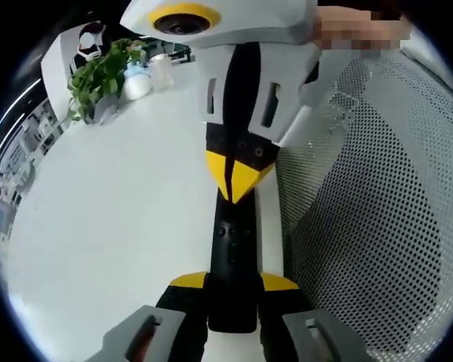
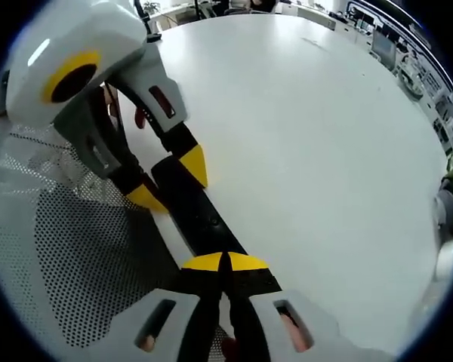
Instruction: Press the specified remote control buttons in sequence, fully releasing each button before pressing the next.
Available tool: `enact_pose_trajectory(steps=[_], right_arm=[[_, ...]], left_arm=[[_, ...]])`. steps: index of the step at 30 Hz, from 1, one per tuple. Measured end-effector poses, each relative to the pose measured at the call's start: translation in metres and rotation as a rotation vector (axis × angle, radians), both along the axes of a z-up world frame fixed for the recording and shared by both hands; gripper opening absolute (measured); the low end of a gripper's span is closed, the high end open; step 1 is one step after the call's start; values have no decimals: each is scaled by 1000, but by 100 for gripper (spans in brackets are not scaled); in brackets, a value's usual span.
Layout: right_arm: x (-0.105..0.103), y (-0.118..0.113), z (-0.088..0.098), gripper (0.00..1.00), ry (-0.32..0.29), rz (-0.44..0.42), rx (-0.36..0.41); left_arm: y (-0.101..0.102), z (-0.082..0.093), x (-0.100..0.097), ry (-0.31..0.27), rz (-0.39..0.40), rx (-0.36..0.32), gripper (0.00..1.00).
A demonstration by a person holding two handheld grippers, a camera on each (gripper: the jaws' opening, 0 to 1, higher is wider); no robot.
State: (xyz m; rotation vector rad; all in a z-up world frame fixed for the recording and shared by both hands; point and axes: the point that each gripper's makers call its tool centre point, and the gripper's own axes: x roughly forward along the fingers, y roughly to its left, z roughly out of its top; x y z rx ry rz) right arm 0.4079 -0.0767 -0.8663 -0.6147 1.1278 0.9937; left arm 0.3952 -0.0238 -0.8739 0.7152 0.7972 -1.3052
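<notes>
- The black remote control (image 1: 231,256) is clamped at its near end by the left gripper (image 1: 232,290).
- Its far end is touched by the clenched right gripper (image 2: 225,264), on the white table (image 1: 121,204).

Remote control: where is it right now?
In the left gripper view, the black remote control lies on the white table beside the perforated mat, clamped between the left gripper jaws, right gripper closed above its far end.

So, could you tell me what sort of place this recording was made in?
Probably an office or lab: a large white table, a potted plant at its far edge, and desks with equipment beyond.
</notes>
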Motion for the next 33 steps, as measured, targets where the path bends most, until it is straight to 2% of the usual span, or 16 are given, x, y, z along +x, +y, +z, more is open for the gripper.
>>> enact_pose_trajectory(steps=[18, 33], right_arm=[[1, 6, -1, 0, -46, 48, -2], [1, 6, -1, 0, -43, 30, 17]], left_arm=[[-1, 0, -1, -14, -20, 10, 24], [-1, 0, -1, -1, -2, -4, 24]])
